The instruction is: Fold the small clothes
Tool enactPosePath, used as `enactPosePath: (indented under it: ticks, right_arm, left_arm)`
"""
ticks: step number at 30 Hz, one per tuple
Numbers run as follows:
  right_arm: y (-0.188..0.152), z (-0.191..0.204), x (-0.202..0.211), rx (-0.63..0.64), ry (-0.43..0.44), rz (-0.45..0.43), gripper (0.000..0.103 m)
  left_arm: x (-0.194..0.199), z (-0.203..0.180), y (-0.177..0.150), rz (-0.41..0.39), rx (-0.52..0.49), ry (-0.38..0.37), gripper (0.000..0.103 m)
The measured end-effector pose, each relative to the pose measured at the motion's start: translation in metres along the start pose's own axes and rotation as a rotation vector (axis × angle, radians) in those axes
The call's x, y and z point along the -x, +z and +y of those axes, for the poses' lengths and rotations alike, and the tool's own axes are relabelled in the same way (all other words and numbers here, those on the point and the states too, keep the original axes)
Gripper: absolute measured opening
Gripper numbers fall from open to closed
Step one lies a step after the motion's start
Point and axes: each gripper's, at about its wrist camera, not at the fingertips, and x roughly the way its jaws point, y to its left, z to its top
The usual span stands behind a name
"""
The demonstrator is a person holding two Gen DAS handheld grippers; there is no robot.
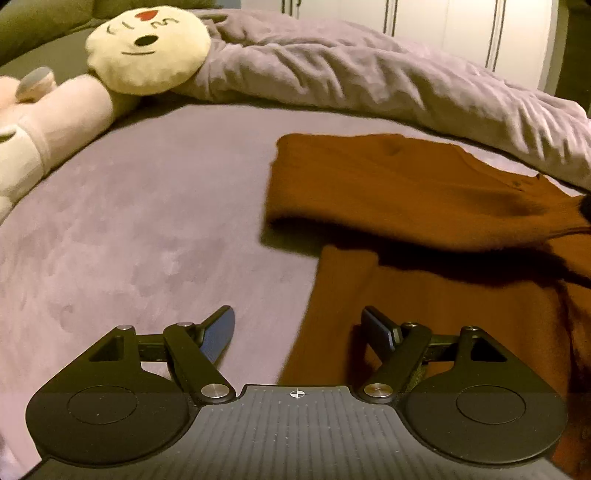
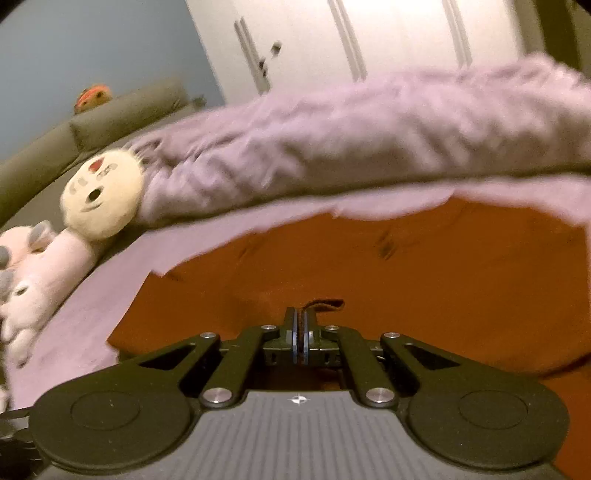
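Note:
A rust-orange garment point(image 1: 388, 184) lies on the lilac bed sheet point(image 1: 147, 221), with its far part folded over and raised above a lower layer. My left gripper point(image 1: 298, 314) hovers open over the garment's near left edge. One blue pad point(image 1: 219, 332) is above bare sheet, the other above the orange cloth, and nothing is between them. In the right wrist view the same garment point(image 2: 406, 266) fills the middle. My right gripper point(image 2: 302, 317) is shut on a thin fold of its edge, and a dark strip of the cloth sticks out past the pads.
A crumpled lilac blanket point(image 1: 369, 74) runs along the far side of the bed. A round cream plush face point(image 1: 147, 48) and pink-white plush toys point(image 1: 55, 122) lie at the left. White wardrobe doors point(image 2: 388, 33) stand behind, and an olive cushion point(image 2: 122, 110) sits at the far left.

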Motion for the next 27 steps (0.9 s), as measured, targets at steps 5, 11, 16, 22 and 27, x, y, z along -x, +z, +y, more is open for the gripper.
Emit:
enactPosePath:
  ticks: [5,11,16,22,27]
  right_arm:
    - [0.011,-0.035,0.004,0.001,-0.108,-0.011,0.002]
    - [0.009,-0.072,0.007,0.031,-0.208,-0.010,0.002]
    - [0.002,-0.099,0.009,-0.008,-0.265,-0.008,0.002]
    - [-0.018,-0.145,-0.003,-0.264,-0.157,0.122,0.022]
    - [-0.025,-0.156,-0.009,-0.352,-0.101,0.105,0.036]
  left_arm:
    - [-0.004,-0.012,0.011,-0.019,-0.015,0.006,0.081]
    - [-0.015,-0.024,0.019,-0.014,-0.028,0.007,0.082]
    - [-0.025,-0.037,0.019,-0.005,-0.068,0.020,0.083]
    - [-0.032,-0.047,0.022,-0.026,-0.103,0.040,0.087]
    - [-0.035,-0.049,0.023,-0.030,-0.106,0.047,0.089]
